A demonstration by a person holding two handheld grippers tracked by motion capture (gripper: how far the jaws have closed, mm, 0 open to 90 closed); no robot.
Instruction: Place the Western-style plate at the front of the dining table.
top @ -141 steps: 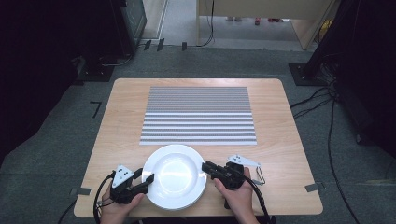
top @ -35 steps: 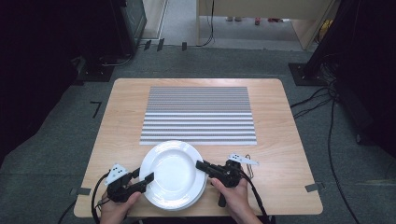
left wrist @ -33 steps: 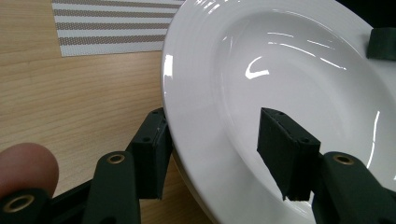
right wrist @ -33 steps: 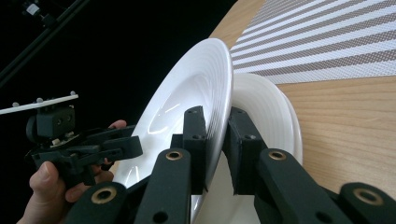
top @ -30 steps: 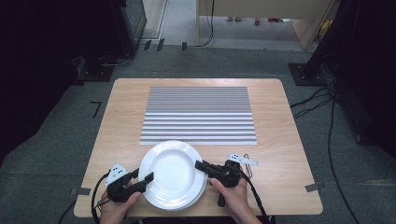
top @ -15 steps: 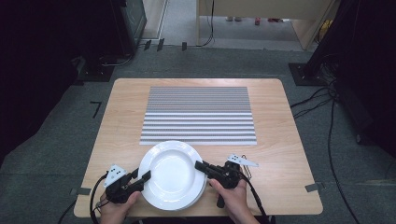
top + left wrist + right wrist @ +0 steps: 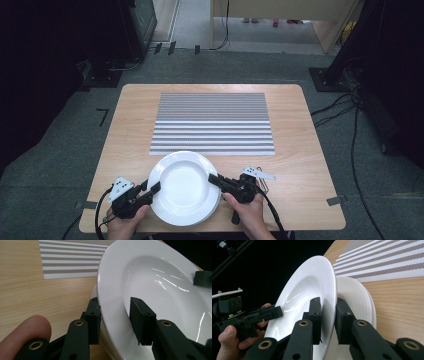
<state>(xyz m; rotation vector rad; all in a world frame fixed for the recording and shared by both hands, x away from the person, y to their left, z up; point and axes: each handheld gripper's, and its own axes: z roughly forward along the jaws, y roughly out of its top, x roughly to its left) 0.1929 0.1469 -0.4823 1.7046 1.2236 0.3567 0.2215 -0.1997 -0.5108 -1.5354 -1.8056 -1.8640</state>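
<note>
Plates sit stacked near the table's (image 7: 300,165) front edge in the high view, and the top plate (image 7: 184,186) lies between the two tools: the left gripper (image 7: 150,192) meets its rim from one side, the right gripper (image 7: 215,179) from the other. A striped mat (image 7: 212,122) lies beyond both tips, well clear of the plates. The table is pale wood on grey carpet, with dark stands and cables around it and a lit doorway at the far end.

In the left gripper view, the plate (image 7: 155,290) is tipped up, its rim running between the jaws. These have just been closing, one pad under the rim and the other over the inner slope; whether both already press I cannot tell. A second plate (image 7: 96,293) shows just below the raised one.

In the right gripper view, the jaws are clamped on the raised plate's (image 7: 312,290) rim, a pad against each face. The lower plate (image 7: 354,297) lies flat behind the far jaw. Across the dish the left gripper (image 7: 277,311) reaches in.

Glazed china like this is likely stiff, fairly heavy, slick and easily chipped. The broad ribbed rim looks like the only sound hold, taken at opposite sides so the weight is shared and the plate cannot swing.
</note>
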